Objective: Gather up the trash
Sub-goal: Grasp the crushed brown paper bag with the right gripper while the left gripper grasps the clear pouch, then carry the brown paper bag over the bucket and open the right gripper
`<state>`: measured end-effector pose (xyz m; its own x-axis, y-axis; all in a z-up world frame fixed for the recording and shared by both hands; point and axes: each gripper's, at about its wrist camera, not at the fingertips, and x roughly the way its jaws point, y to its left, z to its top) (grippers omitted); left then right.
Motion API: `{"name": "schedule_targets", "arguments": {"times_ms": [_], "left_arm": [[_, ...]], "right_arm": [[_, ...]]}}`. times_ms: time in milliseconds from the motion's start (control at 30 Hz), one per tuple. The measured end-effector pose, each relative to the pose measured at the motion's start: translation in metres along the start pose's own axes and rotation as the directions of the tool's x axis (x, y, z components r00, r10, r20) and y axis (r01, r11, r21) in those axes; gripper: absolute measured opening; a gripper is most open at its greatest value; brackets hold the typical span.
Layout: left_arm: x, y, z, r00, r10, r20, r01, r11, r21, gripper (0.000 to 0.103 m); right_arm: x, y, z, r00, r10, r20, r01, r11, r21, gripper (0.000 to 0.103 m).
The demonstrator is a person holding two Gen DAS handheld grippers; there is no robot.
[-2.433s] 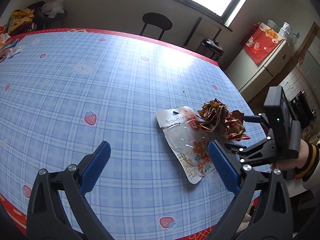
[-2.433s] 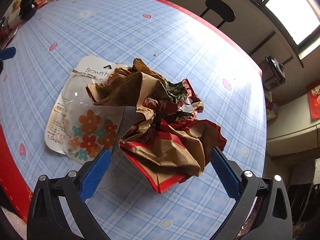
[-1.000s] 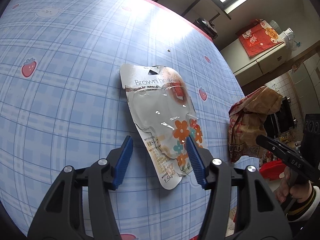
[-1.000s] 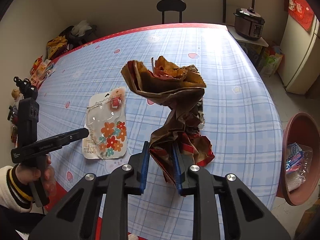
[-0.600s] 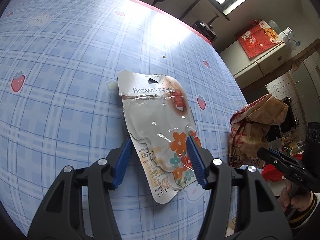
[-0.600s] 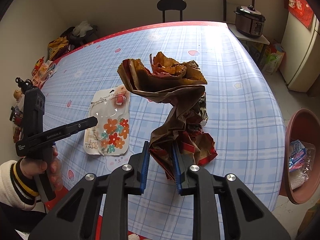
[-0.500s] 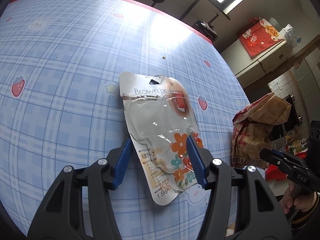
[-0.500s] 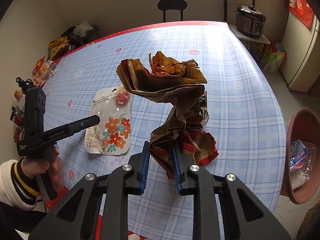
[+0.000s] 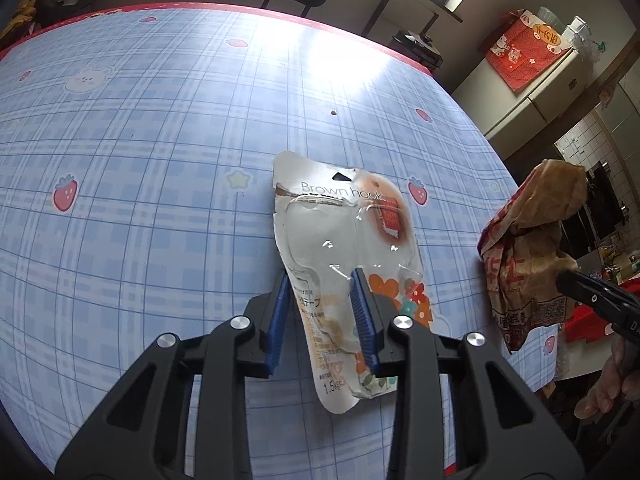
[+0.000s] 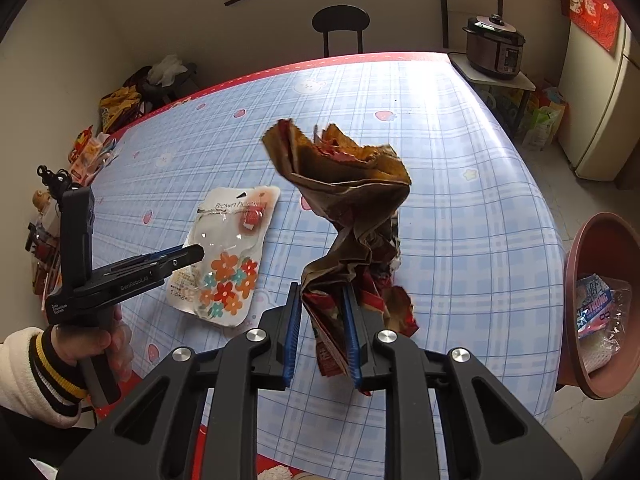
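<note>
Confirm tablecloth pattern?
The tablecloth is blue plaid with strawberries, bears and stars, red-edged; clearest in the right wrist view.

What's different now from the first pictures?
The right gripper picked the crumpled paper bag up off the flowery packet. The left gripper came down over the packet, and its jaws have just been closing on it. The packet still lies on the table.

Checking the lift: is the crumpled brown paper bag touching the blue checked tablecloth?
Apart. The right wrist view shows the crumpled brown paper bag hanging clamped in the right gripper, clear of the blue checked tablecloth.
</note>
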<state>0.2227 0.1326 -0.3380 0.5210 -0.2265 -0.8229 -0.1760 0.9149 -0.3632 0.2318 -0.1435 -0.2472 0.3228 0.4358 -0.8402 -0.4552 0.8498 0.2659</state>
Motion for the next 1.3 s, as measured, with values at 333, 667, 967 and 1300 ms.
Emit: {"name": "schedule_targets", "arguments": {"times_ms": [333,667,967,1300], "left_arm": [[-0.072,0.006,-0.017,0.995,-0.019,0.098,0.016,0.999,0.03,0.033],[-0.13,-0.023,-0.012,0.98,-0.046,0.195,0.032,0.997,0.073,0.033],[-0.152,-0.086,0.01,0.962,-0.117,0.248,0.077,0.983,0.164,0.033],[-0.14,-0.158,0.014,0.956,-0.173,0.235,0.114,0.962,0.246,0.033]], "right_arm": [[-0.019,-0.004,-0.008,0.999,0.023,0.042,-0.025,0.999,0.035,0.012],[-0.064,-0.009,-0.012,0.987,0.048,0.151,-0.055,0.998,0.04,0.012],[-0.119,-0.049,-0.027,0.97,0.003,0.244,-0.027,0.995,0.096,0.012],[-0.177,-0.151,-0.048,0.936,-0.18,0.303,0.107,0.964,0.242,0.012]]}}
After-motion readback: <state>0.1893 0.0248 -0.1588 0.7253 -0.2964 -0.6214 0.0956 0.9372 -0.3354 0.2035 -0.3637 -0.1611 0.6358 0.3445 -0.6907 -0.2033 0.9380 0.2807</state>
